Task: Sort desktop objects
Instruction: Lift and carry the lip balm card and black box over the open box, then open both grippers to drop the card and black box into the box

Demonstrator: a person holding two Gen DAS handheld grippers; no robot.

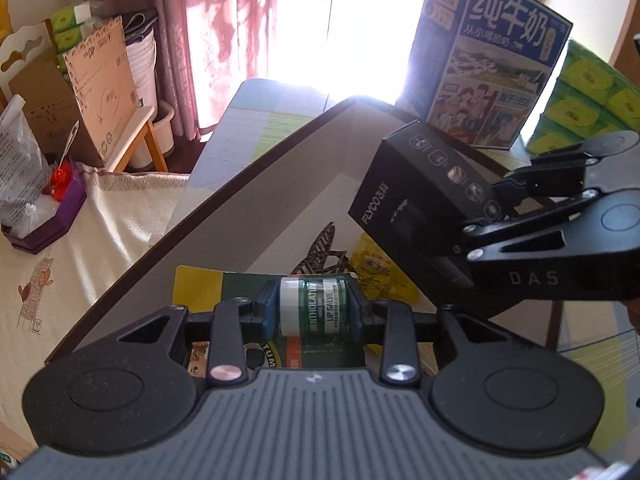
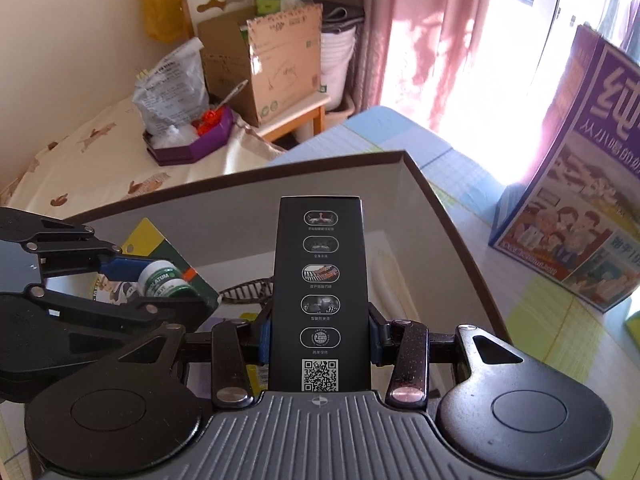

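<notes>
My left gripper (image 1: 313, 314) is shut on a small green and white lip salve jar (image 1: 312, 306), its blue pads pressing both ends. The jar still sits on its green and yellow backing card (image 1: 208, 290). My right gripper (image 2: 319, 336) is shut on a tall black Flyco box (image 2: 320, 280), held upright between its pads. Both hang over an open grey storage box with a dark rim (image 2: 436, 196). In the left wrist view the black box (image 1: 416, 204) and the right gripper (image 1: 472, 236) are at the right. In the right wrist view the jar (image 2: 164, 280) and the left gripper (image 2: 160, 284) are at the left.
A yellow packet (image 1: 372, 264) and a striped item (image 1: 320, 248) lie inside the storage box. A blue milk carton (image 1: 492, 64) and green tissue packs (image 1: 588, 92) stand behind it. A purple tray (image 2: 188, 144) and cardboard boxes (image 2: 280, 60) sit on the bed beyond.
</notes>
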